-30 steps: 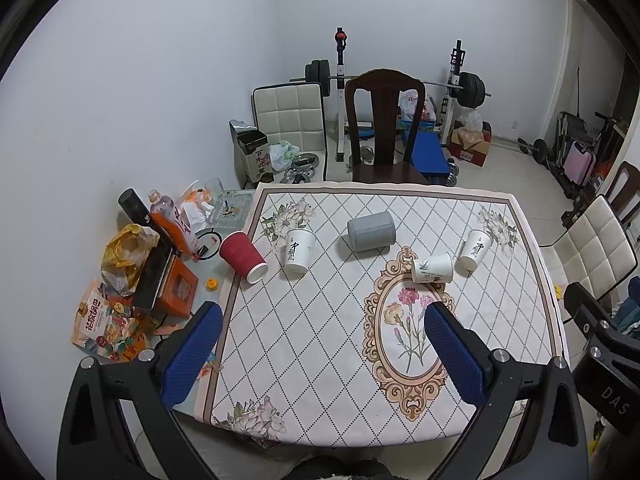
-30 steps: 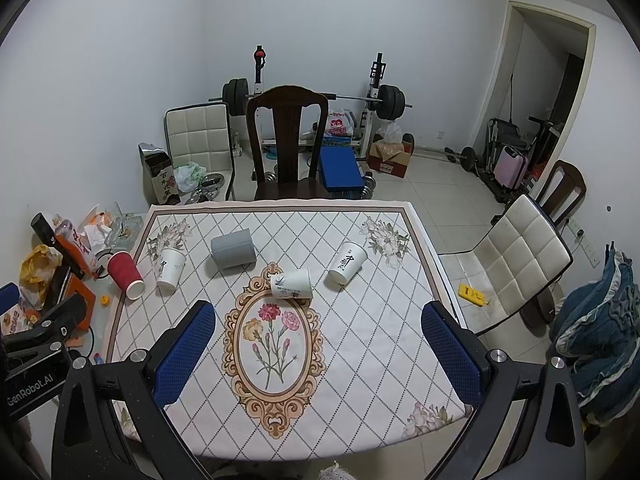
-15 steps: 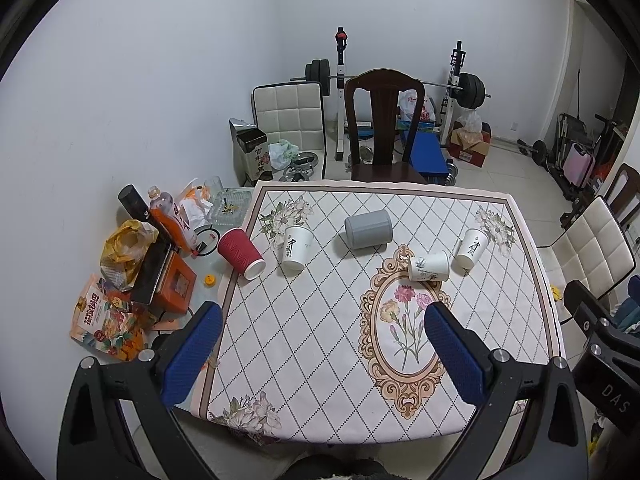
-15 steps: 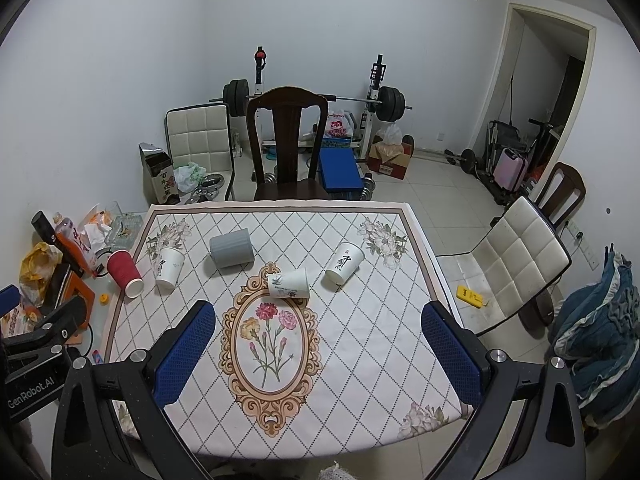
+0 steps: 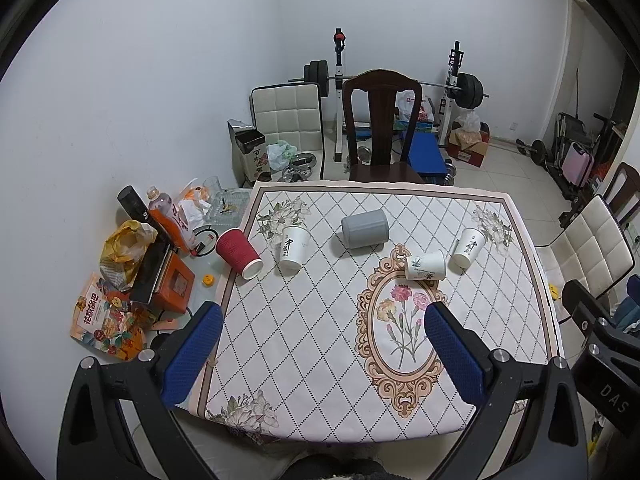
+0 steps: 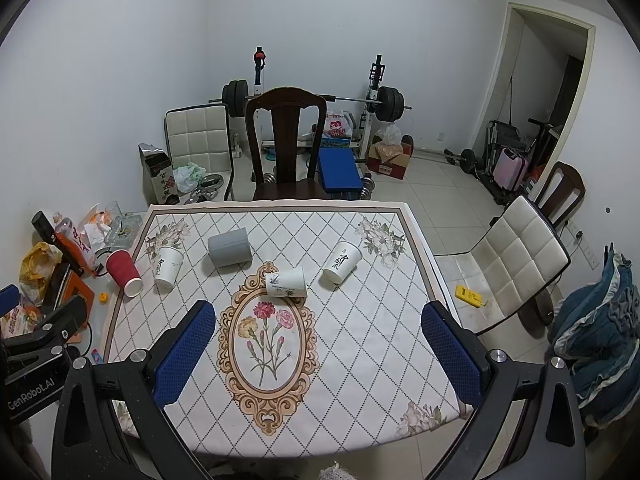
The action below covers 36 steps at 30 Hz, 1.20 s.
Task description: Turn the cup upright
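Note:
Several cups lie tipped on the patterned tablecloth. A red ribbed cup lies at the left edge, a white printed cup beside it, a grey cup at the middle back, a white cup on the oval ornament, and another white cup to its right. The same cups show in the right wrist view: red, white, grey, white, white. My left gripper and my right gripper are open and empty, high above the near table half.
A dark wooden chair stands at the far table edge. A white padded chair stands to the right. Bags, bottles and boxes clutter the floor at the left. A weight bench and barbell rack stand by the back wall.
Both grippers have drawn back and up a little, so the table looks slightly smaller and farther. The cups have not moved. Both grippers stay open.

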Available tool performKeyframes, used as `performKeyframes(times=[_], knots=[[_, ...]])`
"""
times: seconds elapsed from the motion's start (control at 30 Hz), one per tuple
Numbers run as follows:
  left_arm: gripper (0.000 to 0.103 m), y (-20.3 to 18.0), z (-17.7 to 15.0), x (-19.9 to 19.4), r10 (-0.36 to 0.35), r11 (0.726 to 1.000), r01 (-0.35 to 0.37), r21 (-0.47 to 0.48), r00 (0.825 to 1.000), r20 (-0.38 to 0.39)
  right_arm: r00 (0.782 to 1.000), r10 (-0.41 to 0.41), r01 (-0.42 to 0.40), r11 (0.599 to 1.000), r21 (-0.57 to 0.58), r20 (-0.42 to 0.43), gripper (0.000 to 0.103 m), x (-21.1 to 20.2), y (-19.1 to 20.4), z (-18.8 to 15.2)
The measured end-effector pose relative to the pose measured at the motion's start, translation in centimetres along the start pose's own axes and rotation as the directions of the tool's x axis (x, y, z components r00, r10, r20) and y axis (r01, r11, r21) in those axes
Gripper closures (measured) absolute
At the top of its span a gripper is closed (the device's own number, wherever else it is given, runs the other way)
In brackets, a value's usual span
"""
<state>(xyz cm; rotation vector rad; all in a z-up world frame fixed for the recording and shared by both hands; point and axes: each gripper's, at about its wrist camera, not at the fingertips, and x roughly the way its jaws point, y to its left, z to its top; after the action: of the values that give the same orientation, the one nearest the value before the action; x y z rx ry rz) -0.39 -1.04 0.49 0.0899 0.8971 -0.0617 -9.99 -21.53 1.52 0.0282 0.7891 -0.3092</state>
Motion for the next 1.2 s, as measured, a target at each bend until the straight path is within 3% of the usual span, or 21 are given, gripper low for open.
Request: performKeyframes(times=[1.2], knots=[[0.0, -0.7, -0.5, -0.48, 0.001, 1.0, -0.001, -0.003, 1.0, 0.004, 1.0, -0.002, 0.002, 1.0, -0.003, -0.002, 0.0, -0.05, -0.19, -0.28]])
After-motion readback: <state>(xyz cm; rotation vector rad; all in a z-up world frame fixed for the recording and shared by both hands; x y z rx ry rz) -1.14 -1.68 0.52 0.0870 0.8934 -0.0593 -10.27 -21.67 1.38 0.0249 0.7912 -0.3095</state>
